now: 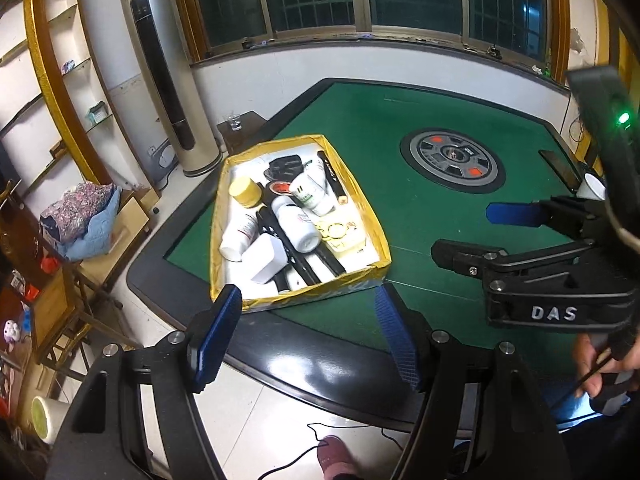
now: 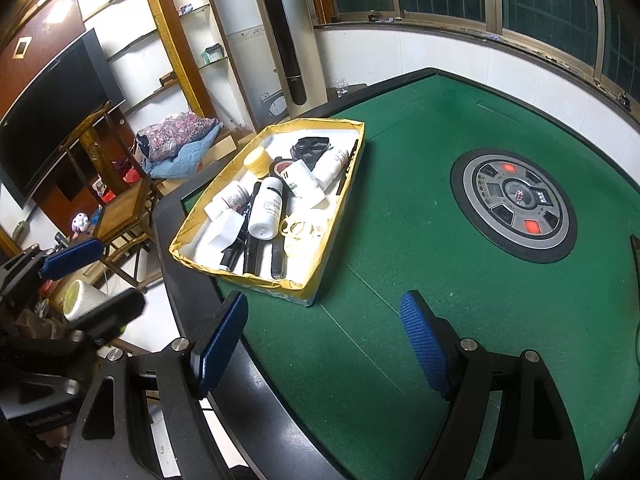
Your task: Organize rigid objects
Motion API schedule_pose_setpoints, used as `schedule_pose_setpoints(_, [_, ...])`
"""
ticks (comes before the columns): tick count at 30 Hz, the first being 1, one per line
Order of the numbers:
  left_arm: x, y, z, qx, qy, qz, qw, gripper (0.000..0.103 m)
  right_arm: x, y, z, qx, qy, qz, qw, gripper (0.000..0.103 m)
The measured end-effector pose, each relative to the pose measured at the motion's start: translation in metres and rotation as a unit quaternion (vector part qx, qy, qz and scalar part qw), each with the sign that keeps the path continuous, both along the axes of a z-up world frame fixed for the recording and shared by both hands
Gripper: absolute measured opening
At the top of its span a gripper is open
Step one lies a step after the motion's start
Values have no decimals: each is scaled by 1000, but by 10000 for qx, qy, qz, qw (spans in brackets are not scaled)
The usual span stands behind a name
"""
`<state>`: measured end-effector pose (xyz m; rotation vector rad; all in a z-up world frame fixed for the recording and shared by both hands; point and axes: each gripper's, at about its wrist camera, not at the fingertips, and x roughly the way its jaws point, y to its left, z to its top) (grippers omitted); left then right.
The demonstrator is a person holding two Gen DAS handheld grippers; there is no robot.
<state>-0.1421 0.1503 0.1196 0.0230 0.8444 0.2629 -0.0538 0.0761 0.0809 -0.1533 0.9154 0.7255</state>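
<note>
A shallow yellow-rimmed box sits on the left side of the green felt table. Inside it lie white bottles, a yellow-capped jar, black markers, a white block, a black part and gold rings. My left gripper hovers open and empty just in front of the box's near edge. My right gripper is open and empty over the felt to the right of the box. Each gripper shows in the other's view: right gripper, left gripper.
A round control dial is set in the table's middle. A paper cup stands at the right edge. Left of the table stand a tall air conditioner, a wooden chair and shelves. A hand grips the right tool.
</note>
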Motion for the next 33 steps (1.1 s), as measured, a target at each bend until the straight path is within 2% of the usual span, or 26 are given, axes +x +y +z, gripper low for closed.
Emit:
schedule_pose_setpoints(5, [7, -5, -14, -10, 129, -33, 9999, 69, -7, -2, 0, -154, -192, -33, 9997, 77])
schedule_pose_setpoints(8, [10, -4, -19, 53, 171, 56, 9998, 69, -6, -8, -2, -91, -80, -114, 9999, 77])
schedule_pose_setpoints(17, [11, 9, -22, -28, 172, 302, 9994, 69, -7, -16, -2, -173, -132, -288, 9993, 77])
schedule_pose_setpoints(33, [2, 31, -26, 5, 182, 638, 9978, 69, -16, 3, -5, -285, -175, -115, 9994, 77])
